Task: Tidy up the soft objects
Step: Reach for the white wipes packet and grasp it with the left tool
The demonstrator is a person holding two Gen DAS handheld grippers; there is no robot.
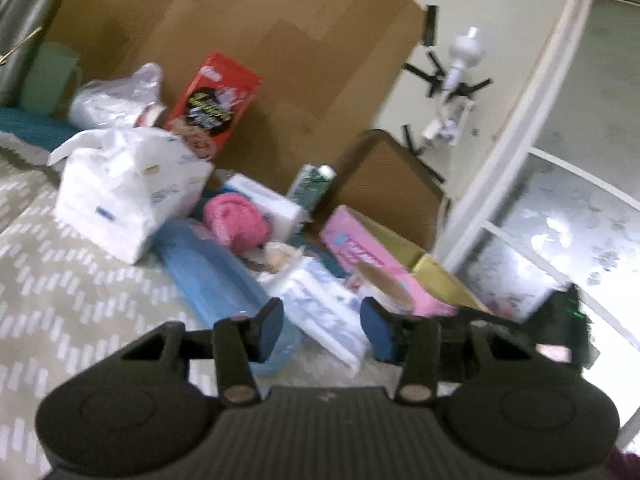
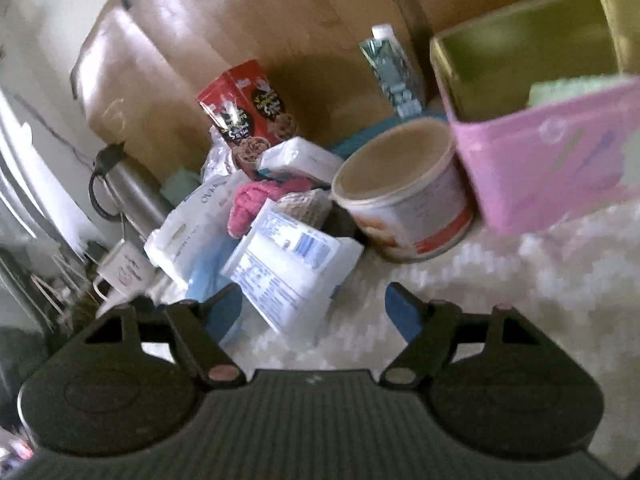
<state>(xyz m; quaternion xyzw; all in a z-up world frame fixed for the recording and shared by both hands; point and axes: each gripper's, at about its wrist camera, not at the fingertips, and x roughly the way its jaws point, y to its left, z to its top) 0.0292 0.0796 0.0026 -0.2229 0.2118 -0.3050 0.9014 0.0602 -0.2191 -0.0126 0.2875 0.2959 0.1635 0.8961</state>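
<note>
Beige patterned bedcover point(image 1: 80, 280) holds clutter before a cardboard sheet point(image 1: 240, 40); both grippers' fingers released, grasping nothing.

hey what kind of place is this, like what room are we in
Probably a room at home, working on a patterned bedspread or rug: household clutter like a cookie box and tissue pack sits before a wooden headboard-like panel.

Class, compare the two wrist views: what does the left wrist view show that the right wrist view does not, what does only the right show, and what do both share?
Only the left wrist view shows the glass door and the white spray bottle. Only the right wrist view shows the metal flask and the white mug. Both share the red cookie box, the pink knitted item, the green carton and the pink box; each shows its own claw with nothing between the jaws.
</note>
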